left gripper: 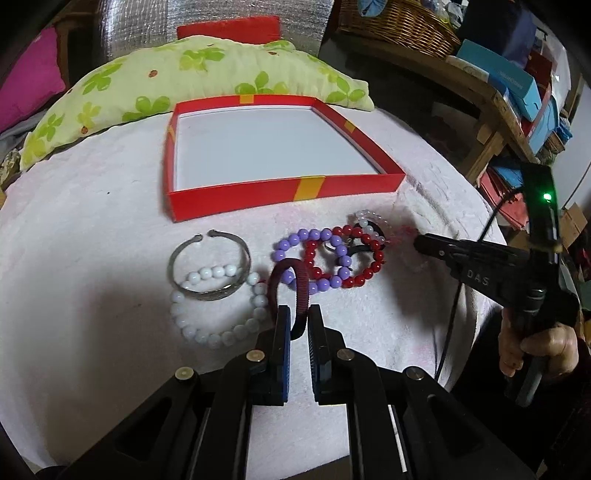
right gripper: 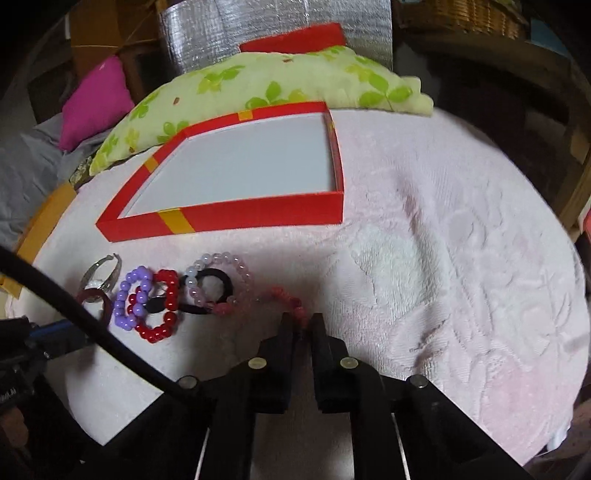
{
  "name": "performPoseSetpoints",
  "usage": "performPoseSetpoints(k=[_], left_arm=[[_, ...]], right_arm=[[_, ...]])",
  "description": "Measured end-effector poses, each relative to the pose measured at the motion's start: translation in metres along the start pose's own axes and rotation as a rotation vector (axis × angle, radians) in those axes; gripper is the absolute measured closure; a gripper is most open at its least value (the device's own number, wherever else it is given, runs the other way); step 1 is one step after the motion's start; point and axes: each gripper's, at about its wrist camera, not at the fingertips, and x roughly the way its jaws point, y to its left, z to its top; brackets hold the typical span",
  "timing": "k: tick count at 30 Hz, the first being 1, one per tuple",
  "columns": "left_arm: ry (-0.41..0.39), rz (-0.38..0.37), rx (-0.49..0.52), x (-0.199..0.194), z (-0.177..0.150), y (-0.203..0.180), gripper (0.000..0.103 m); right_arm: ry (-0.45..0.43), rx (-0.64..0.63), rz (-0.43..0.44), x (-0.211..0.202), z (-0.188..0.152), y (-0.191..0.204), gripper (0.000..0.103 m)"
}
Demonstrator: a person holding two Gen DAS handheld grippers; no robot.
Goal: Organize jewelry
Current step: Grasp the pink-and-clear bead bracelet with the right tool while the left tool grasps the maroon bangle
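Observation:
My left gripper (left gripper: pixel 301 314) is shut on a dark maroon band (left gripper: pixel 290 280), which stands up between its blue pads. Beside it on the towel lie a silver cuff (left gripper: pixel 208 266), a white bead bracelet (left gripper: pixel 221 310), a purple bead bracelet (left gripper: pixel 314 258), a red bead bracelet (left gripper: pixel 356 258) and a black hair tie (right gripper: pixel 216 286). My right gripper (right gripper: pixel 301 325) is shut on the end of a pink-red bead bracelet (right gripper: pixel 284 297); in the left wrist view the right gripper (left gripper: pixel 419 243) reaches in from the right. An open red box (left gripper: pixel 284 192) with a bare white floor sits behind the jewelry.
A white towel (right gripper: pixel 443 258) covers the round surface. A green leaf-print pillow (left gripper: pixel 184 74) lies behind the box, with a red lid (left gripper: pixel 229 27) beyond it. Wooden shelves with boxes (left gripper: pixel 517 92) stand to the right. A black cable (right gripper: pixel 92 325) crosses the lower left.

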Motion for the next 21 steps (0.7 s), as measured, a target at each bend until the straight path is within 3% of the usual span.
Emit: performPoseSetpoints(k=[4, 9, 14, 19, 21], left_arm=[[-0.033, 0.01, 0.015, -0.013, 0.008, 0.001, 0.094], [-0.075, 0.022, 0.053, -0.027, 0.025, 0.001, 0.094], [-0.097, 0.055, 0.108, -0.033, 0.05, 0.006, 0.094], [-0.122, 0.035, 0.119, -0.042, 0.055, 0.004, 0.093], [-0.088, 0.015, 0.119, -0.035, 0.046, -0.002, 0.084]], right_arm=[[-0.073, 0.05, 0.013, -0.02, 0.007, -0.007, 0.095], [-0.161, 0.135, 0.121, -0.047, 0.018, -0.018, 0.095], [-0.177, 0.202, 0.229, -0.053, 0.04, -0.024, 0.095], [-0.19, 0.217, 0.265, -0.05, 0.064, -0.019, 0.095], [-0.194, 0.217, 0.275, -0.048, 0.068, -0.016, 0.095]])
